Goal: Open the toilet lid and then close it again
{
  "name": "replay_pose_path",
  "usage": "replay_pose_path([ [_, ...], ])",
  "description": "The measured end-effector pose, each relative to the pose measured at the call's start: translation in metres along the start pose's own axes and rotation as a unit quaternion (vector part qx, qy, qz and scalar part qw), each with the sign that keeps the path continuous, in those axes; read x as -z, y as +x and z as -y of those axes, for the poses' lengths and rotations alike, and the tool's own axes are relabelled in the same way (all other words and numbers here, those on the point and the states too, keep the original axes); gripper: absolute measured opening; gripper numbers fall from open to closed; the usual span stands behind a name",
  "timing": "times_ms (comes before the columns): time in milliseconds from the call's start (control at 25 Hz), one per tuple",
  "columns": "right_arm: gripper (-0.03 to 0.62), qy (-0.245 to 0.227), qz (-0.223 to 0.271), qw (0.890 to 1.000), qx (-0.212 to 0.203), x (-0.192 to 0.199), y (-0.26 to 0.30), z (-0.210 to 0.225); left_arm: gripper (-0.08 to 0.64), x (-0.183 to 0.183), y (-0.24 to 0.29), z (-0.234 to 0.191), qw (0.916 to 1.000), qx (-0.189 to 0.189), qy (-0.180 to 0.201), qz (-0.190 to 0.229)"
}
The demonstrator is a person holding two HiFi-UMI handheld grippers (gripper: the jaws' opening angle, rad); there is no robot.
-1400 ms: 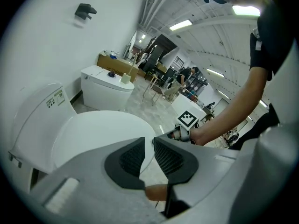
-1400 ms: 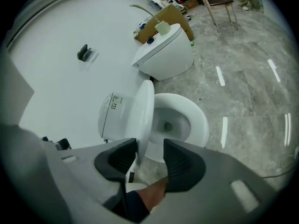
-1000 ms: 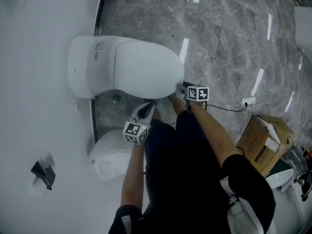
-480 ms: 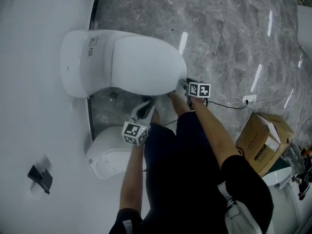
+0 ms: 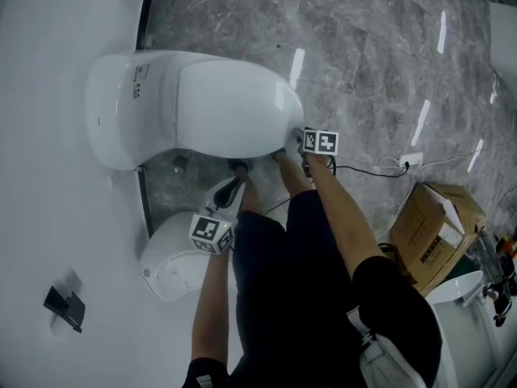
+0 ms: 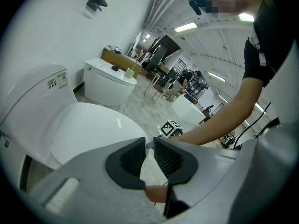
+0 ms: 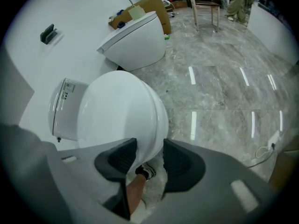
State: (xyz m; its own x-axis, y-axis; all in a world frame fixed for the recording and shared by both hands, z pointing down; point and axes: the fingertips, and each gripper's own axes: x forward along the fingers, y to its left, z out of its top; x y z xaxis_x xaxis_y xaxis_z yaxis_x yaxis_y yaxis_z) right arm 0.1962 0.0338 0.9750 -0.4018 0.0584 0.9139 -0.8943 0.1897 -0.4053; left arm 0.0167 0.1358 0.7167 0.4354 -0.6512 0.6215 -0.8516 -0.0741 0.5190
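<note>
The toilet lid (image 5: 230,107) was down and shut. It was white, smooth and shiny, shaped like an egg, and it lay flat on the bowl with its round front end pointing away from the wall. Behind it sat the white tank (image 5: 113,111), up against the white wall. A small sticker (image 6: 56,82) was on the tank, with green marks and tiny print that was too small to read. The right gripper (image 7: 150,158) was at the front end of the lid. Its jaws stood apart with the lid's front edge between them, but whether the pads pressed on it could not be seen. The left gripper (image 6: 149,146) was just beside the toilet, lower down and not touching it. Its jaws were nearly together, with only a thin slit, and held nothing. The floor (image 5: 371,47) was grey stone with white streaks. Another white toilet (image 5: 174,261) stood beside the first one. A brown cardboard box (image 5: 432,229) sat well apart, and a black cord (image 5: 363,172) lay on the floor.
</note>
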Motion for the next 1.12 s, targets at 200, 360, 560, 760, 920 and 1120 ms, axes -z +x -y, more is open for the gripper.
replay_pose_path([
  [200,0.173,-0.010,-0.012,1.000,0.023,-0.002,0.015,0.005,0.063,0.008,0.007,0.001,0.9999,0.011,-0.013,-0.001],
  [360,0.172,-0.026,-0.020,0.999,0.024,-0.001,0.020,0.006,0.063,0.011,0.009,0.001,0.9997,0.017,-0.015,-0.005],
  [560,0.172,-0.053,-0.020,0.998,0.025,-0.004,0.017,0.007,0.063,0.008,0.005,-0.003,0.9998,0.017,-0.011,-0.004],
  [760,0.172,-0.094,0.010,0.996,0.001,-0.022,-0.009,-0.029,0.063,-0.001,-0.002,-0.009,0.9999,0.012,-0.004,-0.005],
  [920,0.170,-0.160,0.027,0.986,-0.036,-0.033,-0.045,-0.068,0.063,-0.020,-0.012,-0.007,0.9999,0.011,0.008,-0.005],
  [1120,0.081,-0.302,0.058,0.949,-0.071,-0.054,-0.104,-0.122,0.063,-0.057,-0.027,0.001,0.9994,0.006,0.031,0.015],
])
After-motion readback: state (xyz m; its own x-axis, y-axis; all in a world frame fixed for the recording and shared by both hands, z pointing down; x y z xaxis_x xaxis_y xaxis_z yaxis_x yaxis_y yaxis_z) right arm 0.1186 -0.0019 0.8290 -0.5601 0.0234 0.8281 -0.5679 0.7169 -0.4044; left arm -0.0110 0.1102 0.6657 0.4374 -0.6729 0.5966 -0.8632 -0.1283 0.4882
